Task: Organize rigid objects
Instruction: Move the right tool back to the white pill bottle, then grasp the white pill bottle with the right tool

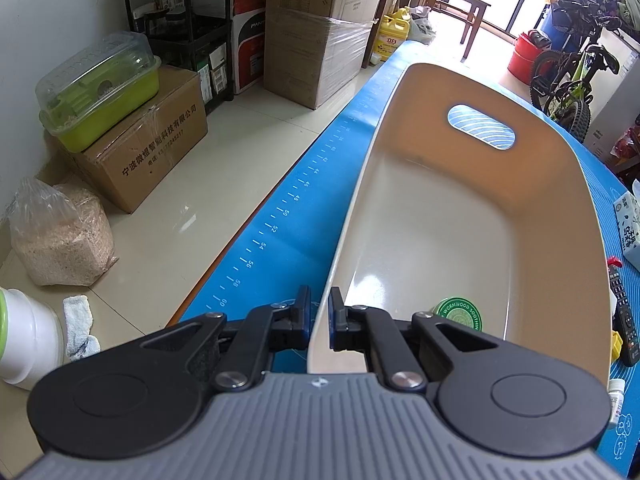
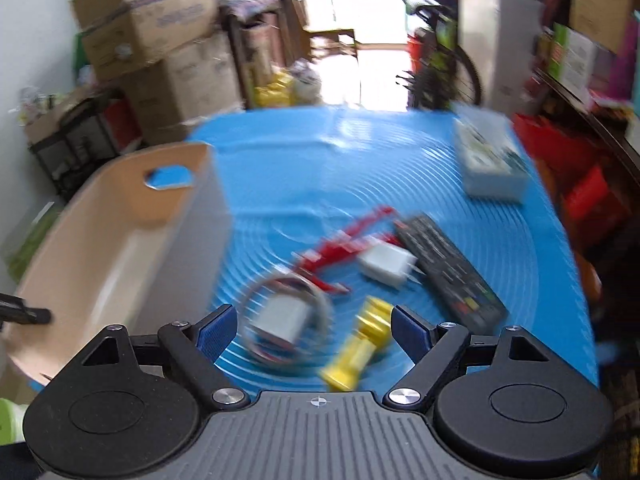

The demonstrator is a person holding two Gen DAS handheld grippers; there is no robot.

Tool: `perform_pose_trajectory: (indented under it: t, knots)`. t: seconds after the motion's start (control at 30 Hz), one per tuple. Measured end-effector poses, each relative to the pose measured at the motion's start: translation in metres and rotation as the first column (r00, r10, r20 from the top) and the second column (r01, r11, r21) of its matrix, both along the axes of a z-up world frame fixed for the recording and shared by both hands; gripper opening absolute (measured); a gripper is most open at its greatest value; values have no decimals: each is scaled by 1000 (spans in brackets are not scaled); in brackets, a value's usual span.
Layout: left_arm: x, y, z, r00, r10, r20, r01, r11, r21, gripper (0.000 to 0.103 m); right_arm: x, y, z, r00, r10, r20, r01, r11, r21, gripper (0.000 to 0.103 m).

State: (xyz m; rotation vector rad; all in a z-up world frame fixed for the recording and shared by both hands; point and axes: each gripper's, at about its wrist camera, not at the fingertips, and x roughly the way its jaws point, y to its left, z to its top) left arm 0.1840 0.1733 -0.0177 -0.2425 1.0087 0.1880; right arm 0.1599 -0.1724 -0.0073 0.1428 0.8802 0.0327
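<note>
A beige plastic bin [image 1: 400, 128] with a handle cut-out stands on the blue mat [image 1: 304, 200]. My left gripper [image 1: 319, 312] is shut on the bin's near-left rim, one finger inside and one outside. A round green tin [image 1: 460, 314] lies inside the bin. My right gripper [image 2: 314, 326] is open and empty above the mat, the view blurred. Below it lie a yellow toy piece [image 2: 360, 348], a white charger with a coiled cable [image 2: 280, 316], a white plug adapter [image 2: 386, 266], a red toy [image 2: 344, 244] and a black remote [image 2: 448, 264]. The bin [image 2: 120, 216] is to their left.
A white tissue box [image 2: 488, 156] stands at the mat's far right. The remote [image 1: 624, 308] and a small white bottle [image 1: 616, 394] show right of the bin. Cardboard boxes [image 1: 148, 148], a green container, a sack and a bicycle [image 1: 576, 80] stand around the table.
</note>
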Motion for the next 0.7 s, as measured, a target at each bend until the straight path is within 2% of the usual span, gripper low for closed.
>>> perform_pose_trajectory:
  t: [0.27, 0.47, 0.53, 0.7]
  knots:
    - [0, 0, 0, 1000, 3, 1, -3, 1000, -1, 10, -16, -31, -42, 995, -81, -62, 79, 996, -39, 85]
    - [0, 0, 0, 1000, 3, 1, -3, 1000, -1, 10, -11, -34, -64, 993, -79, -91, 73, 996, -58, 81]
    - [0, 0, 0, 1000, 3, 1, -3, 1000, -1, 10, -10, -34, -70, 991, -87, -105, 80, 994, -69, 79]
    - [-1, 0, 0, 1000, 4, 1, -4, 1000, 1, 11, -7, -35, -81, 984, -113, -137, 104, 992, -73, 64]
